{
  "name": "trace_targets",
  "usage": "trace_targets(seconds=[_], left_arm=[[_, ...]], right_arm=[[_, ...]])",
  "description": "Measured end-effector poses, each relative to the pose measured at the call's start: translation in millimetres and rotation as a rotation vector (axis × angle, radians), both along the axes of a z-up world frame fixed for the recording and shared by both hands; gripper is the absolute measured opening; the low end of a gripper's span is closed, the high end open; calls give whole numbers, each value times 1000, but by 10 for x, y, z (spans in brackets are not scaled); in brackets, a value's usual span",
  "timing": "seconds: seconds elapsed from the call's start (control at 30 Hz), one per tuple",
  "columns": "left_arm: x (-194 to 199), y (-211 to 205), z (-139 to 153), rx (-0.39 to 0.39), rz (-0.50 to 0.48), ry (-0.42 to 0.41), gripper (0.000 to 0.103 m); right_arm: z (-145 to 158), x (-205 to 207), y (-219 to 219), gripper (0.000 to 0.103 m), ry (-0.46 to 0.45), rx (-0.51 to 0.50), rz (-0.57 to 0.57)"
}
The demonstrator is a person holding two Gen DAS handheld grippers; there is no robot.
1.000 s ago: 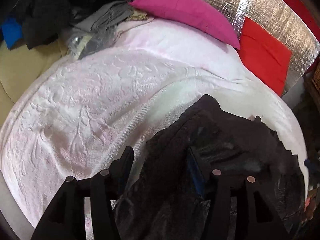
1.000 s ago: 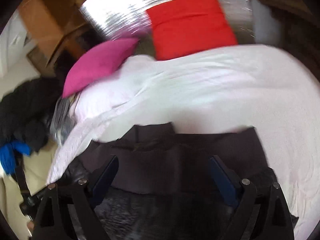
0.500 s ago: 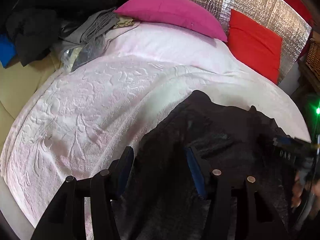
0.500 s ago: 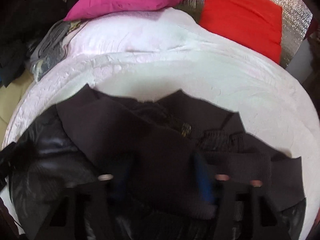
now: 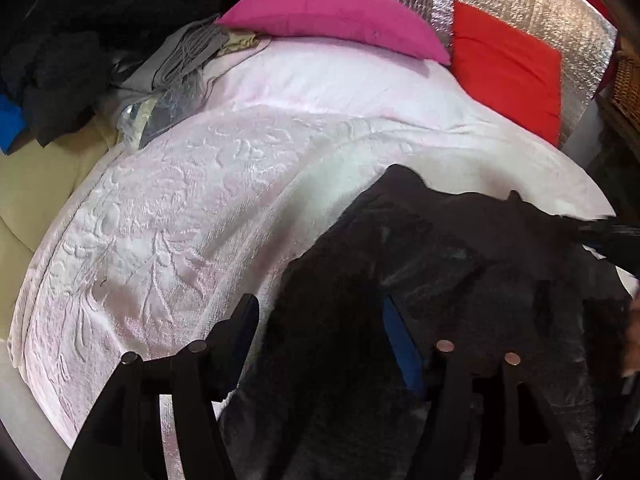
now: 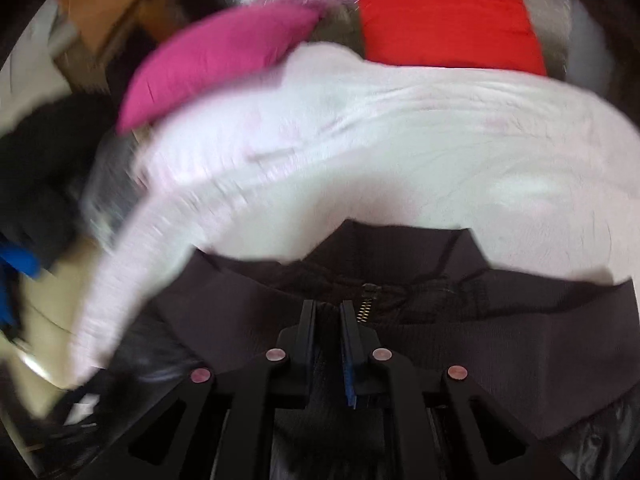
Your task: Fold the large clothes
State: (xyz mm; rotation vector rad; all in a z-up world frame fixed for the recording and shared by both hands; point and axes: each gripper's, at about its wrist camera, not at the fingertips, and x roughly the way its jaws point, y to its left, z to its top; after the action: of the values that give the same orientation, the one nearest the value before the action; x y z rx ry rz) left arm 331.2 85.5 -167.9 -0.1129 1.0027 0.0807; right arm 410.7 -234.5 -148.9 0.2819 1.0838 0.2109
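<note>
Right wrist: blurred bed (image 6: 400,152), jacket (image 6: 240,308) cropped

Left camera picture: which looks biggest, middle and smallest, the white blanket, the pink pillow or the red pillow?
1. White blanket, by far the biggest.
2. Pink pillow.
3. Red pillow, though it looks close in size to the pink one, so that order is unsure.

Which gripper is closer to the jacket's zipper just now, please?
Right. The right gripper is closing on the dark jacket right beside the zipper. The left gripper straddles the jacket's other end, with no zipper in its view.
</note>
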Motion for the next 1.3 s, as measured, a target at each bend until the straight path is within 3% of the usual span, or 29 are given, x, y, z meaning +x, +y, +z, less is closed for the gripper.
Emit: trace_targets(seconds=[0.07, 0.1, 0.17, 0.2, 0.23, 0.3, 0.37, 0.5, 0.57, 0.63, 0.7, 0.77, 0.83, 0.87, 1.0, 1.1, 1.17, 1.3], left_arm=[[42, 87, -4, -34, 16, 4, 68], [66, 137, 3, -55, 25, 0, 74], [103, 196, 12, -80, 38, -8, 80], [133, 218, 16, -92, 42, -12, 81], [180, 235, 9, -105, 43, -13, 81], [253, 236, -26, -118, 46, 5, 81], [329, 223, -99, -144, 47, 37, 81], [434, 137, -205, -214, 32, 68, 81], [457, 46, -182, -210, 20, 52, 81], [489, -46, -155, -176, 12, 41, 81], [523, -132, -143, -130, 5, 30, 81], [556, -199, -154, -79, -8, 31, 81], [585, -232, -193, -38, -11, 39, 70], [591, -225, -204, -30, -4, 41, 66], [566, -129, -130, -55, 19, -26, 27], [567, -158, -126, -27, 24, -47, 26], [593, -250, -188, 34, 16, -34, 27], [593, -277, -169, 60, 16, -26, 38]], right_arm=[[138, -99, -257, 20, -24, 27, -45], [219, -178, -442, 24, -39, 36, -67], [319, -305, -770, 52, -55, 47, -110], [363, -364, -955, 89, -63, 47, -146], [394, -418, -1161, 98, -79, 44, -198], [459, -572, -1629, 98, -131, 49, -312], [404, -590, -1874, 98, -101, 54, -345], [151, -483, -2027, 96, -20, 0, -352], [-33, -389, -1978, 88, 26, -37, -338], [-207, -295, -1870, 65, 71, -82, -314], [-340, -233, -1783, 49, 105, -101, -283], [-388, -221, -1666, 40, 86, -165, -251], [-358, -250, -1624, 18, 59, -216, -232], [-325, -255, -1625, 12, 43, -232, -239], [-103, -367, -1690, 10, -79, -258, -281], [-76, -384, -1663, 10, -122, -278, -296], [-266, -321, -1698, 10, -55, -297, -313], [-261, -322, -1809, 11, -34, -193, -345]])
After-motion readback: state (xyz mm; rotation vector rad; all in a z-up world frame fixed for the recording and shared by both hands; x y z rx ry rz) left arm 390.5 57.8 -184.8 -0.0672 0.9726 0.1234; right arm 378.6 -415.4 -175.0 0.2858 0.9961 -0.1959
